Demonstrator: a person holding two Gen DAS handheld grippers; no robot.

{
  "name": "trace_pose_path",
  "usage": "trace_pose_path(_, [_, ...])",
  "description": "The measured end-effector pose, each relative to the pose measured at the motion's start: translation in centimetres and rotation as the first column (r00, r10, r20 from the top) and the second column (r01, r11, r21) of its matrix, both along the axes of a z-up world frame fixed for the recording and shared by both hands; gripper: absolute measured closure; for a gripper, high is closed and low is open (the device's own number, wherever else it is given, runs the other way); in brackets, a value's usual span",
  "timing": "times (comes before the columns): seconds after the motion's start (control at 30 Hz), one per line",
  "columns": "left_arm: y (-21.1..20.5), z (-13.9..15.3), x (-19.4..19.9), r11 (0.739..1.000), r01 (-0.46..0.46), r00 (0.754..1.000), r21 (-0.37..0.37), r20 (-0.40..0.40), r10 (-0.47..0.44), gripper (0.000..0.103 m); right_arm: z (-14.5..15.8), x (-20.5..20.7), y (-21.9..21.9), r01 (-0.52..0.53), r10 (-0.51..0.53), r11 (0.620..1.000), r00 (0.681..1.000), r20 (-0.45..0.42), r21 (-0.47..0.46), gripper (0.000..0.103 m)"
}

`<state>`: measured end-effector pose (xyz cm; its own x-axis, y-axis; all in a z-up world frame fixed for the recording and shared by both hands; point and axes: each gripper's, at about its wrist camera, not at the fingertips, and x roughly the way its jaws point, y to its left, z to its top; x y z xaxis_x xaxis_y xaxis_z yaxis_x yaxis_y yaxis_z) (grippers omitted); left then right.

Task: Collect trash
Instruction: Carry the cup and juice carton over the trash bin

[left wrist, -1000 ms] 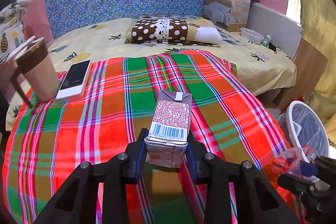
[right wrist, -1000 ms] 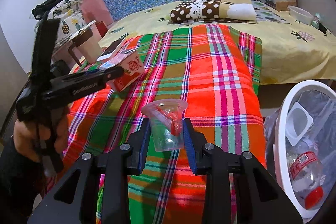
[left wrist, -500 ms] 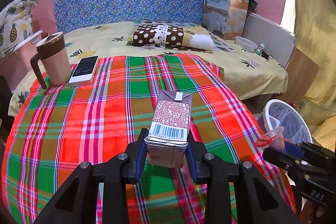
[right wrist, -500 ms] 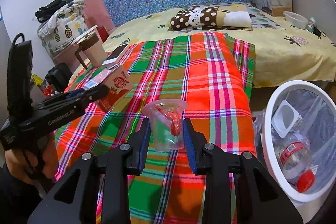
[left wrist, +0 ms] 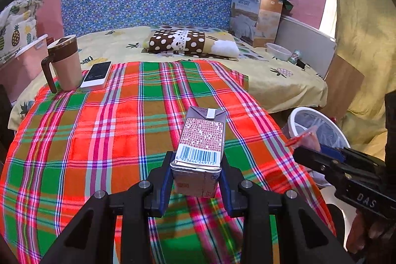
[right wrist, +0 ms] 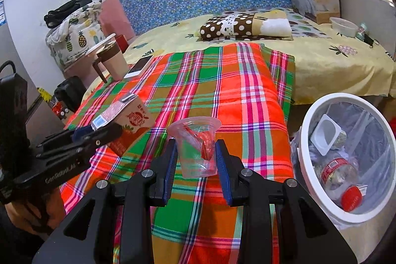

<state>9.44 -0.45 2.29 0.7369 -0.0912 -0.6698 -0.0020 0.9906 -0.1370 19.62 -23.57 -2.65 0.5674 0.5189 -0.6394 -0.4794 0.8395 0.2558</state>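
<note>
My left gripper (left wrist: 196, 186) is shut on a drink carton (left wrist: 201, 149) with a barcode, held above the plaid blanket (left wrist: 118, 120). The carton also shows in the right wrist view (right wrist: 126, 119). My right gripper (right wrist: 196, 166) is shut on a clear plastic cup (right wrist: 195, 146) with a red wrapper inside, held above the blanket's right edge. A white trash bin (right wrist: 305, 130) stands on the floor to the right of the bed, holding a plastic bottle (right wrist: 340, 180) and a white tub (right wrist: 326, 134). In the left wrist view the bin (left wrist: 297, 113) is at the right, beyond the right gripper.
A lidded mug (left wrist: 65, 61) and a phone (left wrist: 97, 74) sit at the blanket's far left corner. A polka-dot pillow (left wrist: 183, 41), a boxed quilt (left wrist: 255, 16) and a small bowl (left wrist: 278, 51) lie near the headboard. A yellow curtain (left wrist: 366, 41) hangs at the right.
Both grippers have pulled back and up from the bed with their loads still held. The trash bin now shows larger and closer at the right of the right wrist view.
</note>
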Motion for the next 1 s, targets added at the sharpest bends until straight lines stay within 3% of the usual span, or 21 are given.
trace_pose_path(0.43, [-5.2, 1.2, 1.1, 0.992, 0.125, 0.992, -0.015, 0.027, -0.125, 0.07, -0.2, -0.3, -4.2, 0.104, -0.104, 0.995, 0.995, 0.008, 0.005, 0.069])
trace_pose_path(1.0, [-16.4, 0.3, 5.4, 0.936, 0.351, 0.936, -0.017, 0.014, -0.351, 0.07, -1.2, 0.4, -13.9, 0.352, -0.351, 0.936, 0.936, -0.011, 0.014, 0.069])
